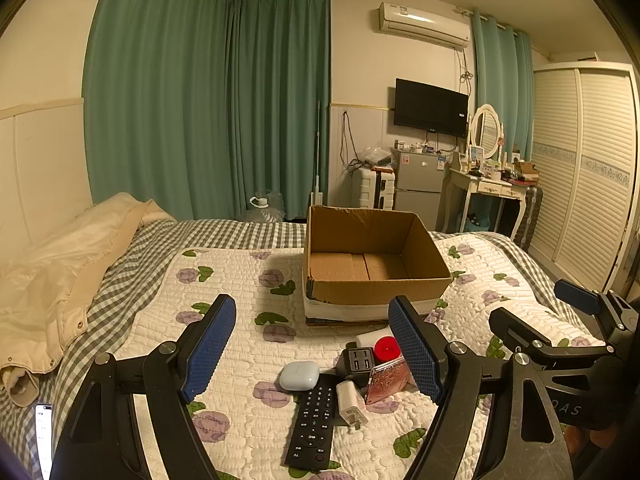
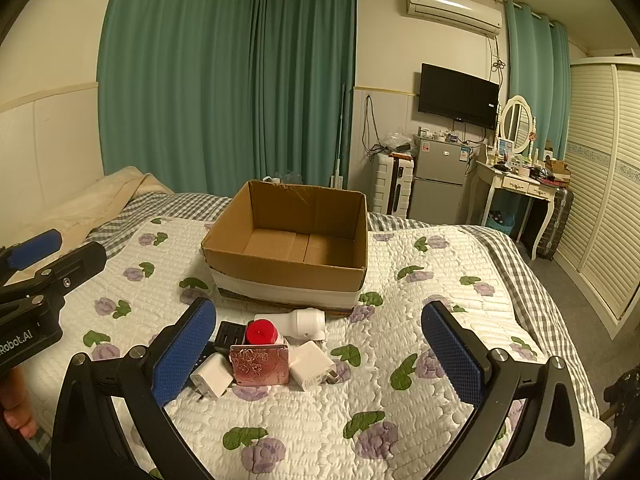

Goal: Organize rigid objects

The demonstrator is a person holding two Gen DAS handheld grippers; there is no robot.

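An open, empty cardboard box (image 1: 374, 292) (image 2: 280, 268) stands on the floral quilt. In front of it lies a cluster: a black remote (image 1: 312, 426), a pale blue earbud case (image 1: 299, 375), a black USB hub (image 1: 357, 362) (image 2: 230, 332), a red-capped bottle (image 1: 386, 349) (image 2: 262, 332), a pink rose-patterned case (image 1: 388, 384) (image 2: 260, 365), white chargers (image 1: 350, 402) (image 2: 212, 376) (image 2: 312, 366) and a white bottle (image 2: 298, 322). My left gripper (image 1: 316, 354) is open above the cluster. My right gripper (image 2: 320, 354) is open, with the cluster between its fingers toward the left one.
A cream jacket (image 1: 60, 276) lies on the bed's left side. A phone (image 1: 44, 436) lies at the left edge. Across the floor stand a fridge (image 2: 438, 178), a suitcase (image 2: 394, 184), a dressing table (image 2: 516, 184) and a wardrobe (image 2: 604, 184).
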